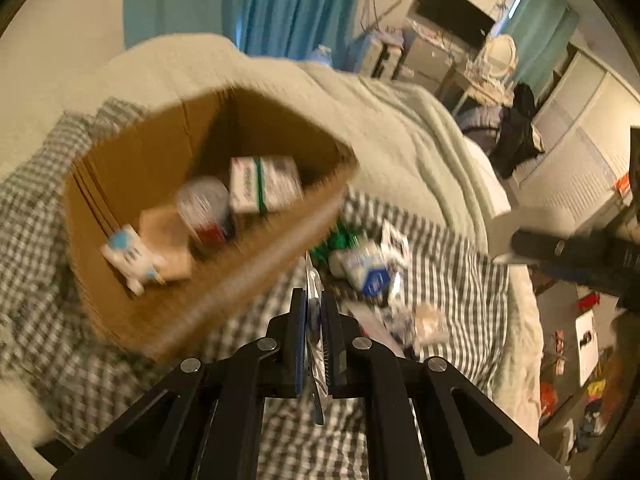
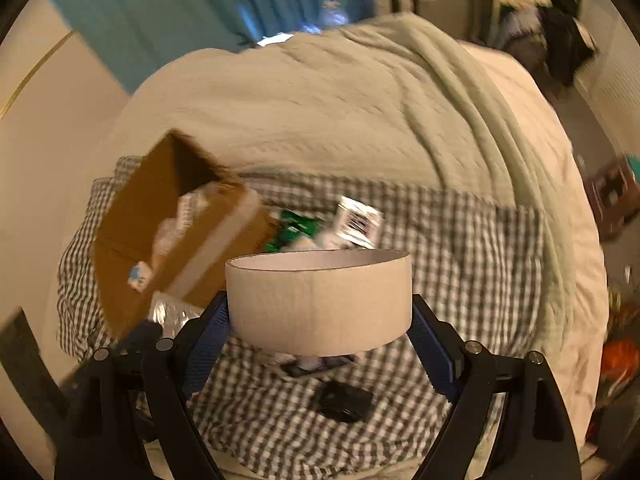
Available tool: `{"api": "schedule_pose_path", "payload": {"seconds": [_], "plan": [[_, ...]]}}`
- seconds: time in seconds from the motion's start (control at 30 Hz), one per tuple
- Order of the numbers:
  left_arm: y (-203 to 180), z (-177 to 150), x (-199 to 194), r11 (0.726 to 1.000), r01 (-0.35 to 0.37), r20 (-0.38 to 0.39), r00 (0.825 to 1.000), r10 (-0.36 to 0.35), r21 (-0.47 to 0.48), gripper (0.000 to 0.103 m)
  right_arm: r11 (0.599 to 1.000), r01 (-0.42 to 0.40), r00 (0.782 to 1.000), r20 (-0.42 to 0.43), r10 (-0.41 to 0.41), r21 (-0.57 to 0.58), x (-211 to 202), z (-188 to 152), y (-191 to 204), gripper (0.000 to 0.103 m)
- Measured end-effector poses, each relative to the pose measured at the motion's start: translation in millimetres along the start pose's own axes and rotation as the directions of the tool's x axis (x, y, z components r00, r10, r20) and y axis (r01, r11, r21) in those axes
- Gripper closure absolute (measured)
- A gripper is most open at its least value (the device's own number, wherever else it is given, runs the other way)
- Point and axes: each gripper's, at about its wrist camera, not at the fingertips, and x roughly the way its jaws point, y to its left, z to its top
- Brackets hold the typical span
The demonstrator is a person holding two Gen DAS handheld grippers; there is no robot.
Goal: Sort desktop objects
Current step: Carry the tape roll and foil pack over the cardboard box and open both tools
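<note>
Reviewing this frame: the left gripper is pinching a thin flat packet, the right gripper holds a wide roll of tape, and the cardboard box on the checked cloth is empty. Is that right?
One thing is off: the cardboard box is not empty. The left wrist view shows a white and green carton, a small jar and other items inside. The rest holds: the left gripper pinches a thin flat packet, and the right gripper holds the roll of tape.

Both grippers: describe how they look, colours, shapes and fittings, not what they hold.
The left gripper has a matte black angular frame with cut-out slots, round silver pivot pins, and two flat black fingers with blue pads inside. The right gripper is the same build: black linkage arms, silver pins, and blue textured pads. No cables, markings or sleeves show.
</note>
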Motion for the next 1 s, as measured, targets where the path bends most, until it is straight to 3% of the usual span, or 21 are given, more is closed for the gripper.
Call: {"api": "schedule_pose_path", "payload": {"seconds": [0.2,0.33,0.43,0.5,0.63,0.87,1.0], "plan": [[29,59,-43,0.998,-0.065,0.101,0.993,0.063,0.015,0.096,0.990,-0.126,0.989,0.071,0.131,-0.062,-9,17,73,0.018],[53,87,-54,0.993,-0.119,0.132,0.985,0.115,0.025,0.096,0.981,-0.160,0.980,0.098,0.171,-0.109,1,24,118,0.018],[80,94,-45,0.996,-0.085,0.129,0.988,0.087,-0.020,0.096,0.974,-0.182,0.977,0.085,0.194,-0.134,20,29,147,0.018],[96,95,-34,0.995,-0.062,0.109,0.992,0.070,-0.072,0.096,0.973,-0.185,0.978,0.072,0.196,-0.139,35,31,158,0.018],[118,97,-7,0.988,-0.112,0.055,0.991,0.118,-0.106,0.096,0.974,-0.157,0.985,0.050,0.167,-0.161,60,38,172,0.018],[144,101,11,0.974,-0.079,0.016,0.996,0.084,-0.212,0.093,0.984,-0.148,0.986,0.060,0.154,-0.100,76,53,159,0.012],[139,99,9,0.969,-0.087,0.012,0.996,0.092,-0.230,0.062,0.988,-0.105,0.990,0.081,0.114,-0.114,68,55,151,0.011]]}}
